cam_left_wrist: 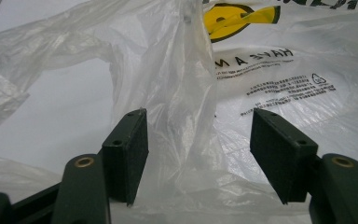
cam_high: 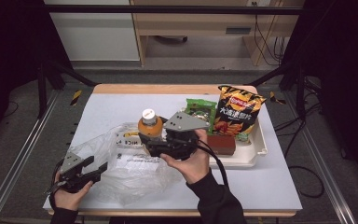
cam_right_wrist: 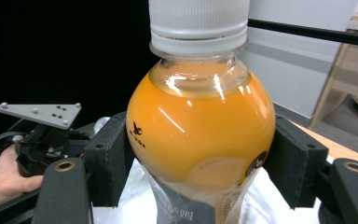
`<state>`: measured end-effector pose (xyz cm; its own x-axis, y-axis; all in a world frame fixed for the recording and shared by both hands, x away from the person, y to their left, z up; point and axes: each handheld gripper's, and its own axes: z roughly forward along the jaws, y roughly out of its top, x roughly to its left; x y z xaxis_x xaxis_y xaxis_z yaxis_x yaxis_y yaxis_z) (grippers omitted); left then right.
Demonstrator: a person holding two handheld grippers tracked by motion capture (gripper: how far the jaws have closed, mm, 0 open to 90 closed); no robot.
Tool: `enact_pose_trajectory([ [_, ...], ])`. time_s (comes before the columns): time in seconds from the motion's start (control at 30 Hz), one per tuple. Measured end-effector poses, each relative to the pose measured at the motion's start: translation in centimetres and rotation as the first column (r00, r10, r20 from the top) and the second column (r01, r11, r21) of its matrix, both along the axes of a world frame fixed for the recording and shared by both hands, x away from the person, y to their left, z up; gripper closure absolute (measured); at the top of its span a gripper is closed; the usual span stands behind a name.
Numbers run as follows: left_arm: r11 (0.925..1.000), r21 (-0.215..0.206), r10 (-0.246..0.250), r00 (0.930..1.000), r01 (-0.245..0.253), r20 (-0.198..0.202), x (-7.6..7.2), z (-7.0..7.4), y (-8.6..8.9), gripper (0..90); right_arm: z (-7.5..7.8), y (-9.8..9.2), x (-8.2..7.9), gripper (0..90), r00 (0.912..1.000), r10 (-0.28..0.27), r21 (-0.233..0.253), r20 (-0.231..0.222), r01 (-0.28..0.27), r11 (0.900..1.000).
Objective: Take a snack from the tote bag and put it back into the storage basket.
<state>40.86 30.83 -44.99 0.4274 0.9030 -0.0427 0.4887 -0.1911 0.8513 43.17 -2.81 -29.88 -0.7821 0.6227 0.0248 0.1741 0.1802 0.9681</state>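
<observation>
Two black jaws of the right gripper (cam_right_wrist: 200, 158) clamp the bulbous shoulder of a clear plastic bottle of orange drink with a white screw cap (cam_right_wrist: 199, 121), one pad on each side. The bottle stands upright, its lower part wrapped in a printed label. In the high view the right gripper (cam_high: 170, 140) holds the bottle (cam_high: 150, 125) near the table centre, at the far edge of a crumpled translucent plastic bag with black print and a yellow logo (cam_high: 121, 163).

Left gripper (cam_left_wrist: 200, 158) jaws stand apart, with an upright fold of the bag (cam_left_wrist: 182, 93) between them; the fold lies close to the left pad, contact cannot be told. The left gripper (cam_high: 81, 172) sits at the near left of the white table (cam_high: 270, 186).

Right of the bottle, a cream tray (cam_high: 256, 149) carries an orange crisp packet (cam_high: 237, 112), a green snack packet (cam_high: 200, 112) and a dark brown block (cam_high: 221, 144)
</observation>
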Motion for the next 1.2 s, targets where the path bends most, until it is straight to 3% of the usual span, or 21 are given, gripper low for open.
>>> enact_pose_trajectory([
  [0.3, 1.0000, -0.004, -0.007, 0.9996, 0.007, 0.028, -0.3, 0.5, -0.2, 35.8, 0.8, -3.4, 0.3, 30.8, 0.9972, -0.073, -0.010, 0.016, 0.073, 0.997],
  [0.6, 0.9996, -0.020, -0.017, 0.9988, 0.017, 0.045, -0.5, 1.0, -0.2, 33.5, 0.2, -6.3, 0.7, 30.8, 0.9917, -0.129, -0.019, 0.002, 0.129, 0.991],
  [0.93, 0.9997, -0.018, -0.014, 0.9986, 0.015, 0.051, -0.6, 1.2, -0.2, 32.8, 0.2, -9.3, 1.1, 30.8, 0.9826, -0.186, -0.016, 0.003, 0.186, 0.982],
  [1.2, 0.9997, -0.020, -0.015, 0.9982, 0.017, 0.058, -0.6, 1.4, -0.2, 31.1, -0.1, -12.2, 1.2, 30.8, 0.9705, -0.241, -0.003, -0.004, 0.241, 0.971],
])
